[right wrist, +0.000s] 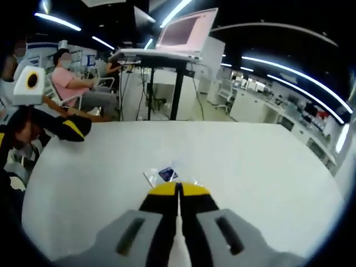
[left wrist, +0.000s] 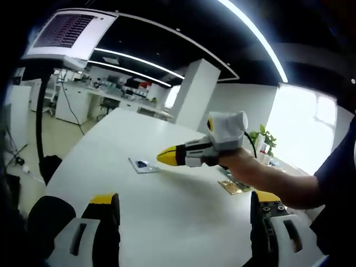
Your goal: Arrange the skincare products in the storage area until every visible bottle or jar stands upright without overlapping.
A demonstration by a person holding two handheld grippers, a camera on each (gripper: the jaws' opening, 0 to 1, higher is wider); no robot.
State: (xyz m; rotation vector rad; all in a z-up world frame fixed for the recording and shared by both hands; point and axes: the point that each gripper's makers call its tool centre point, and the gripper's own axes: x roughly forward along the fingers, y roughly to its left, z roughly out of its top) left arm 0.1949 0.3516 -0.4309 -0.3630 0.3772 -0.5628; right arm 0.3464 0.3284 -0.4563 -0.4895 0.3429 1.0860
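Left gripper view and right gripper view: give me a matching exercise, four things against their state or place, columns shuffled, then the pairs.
Things:
1. left gripper
2. right gripper
3. clear sachet with blue label
4. open laptop

States or places:
A. jaws pressed together
B. lying flat on the white table
C. jaws spread apart
D. raised on a black stand behind the table

Pairs: 1-C, 2-A, 3-B, 4-D
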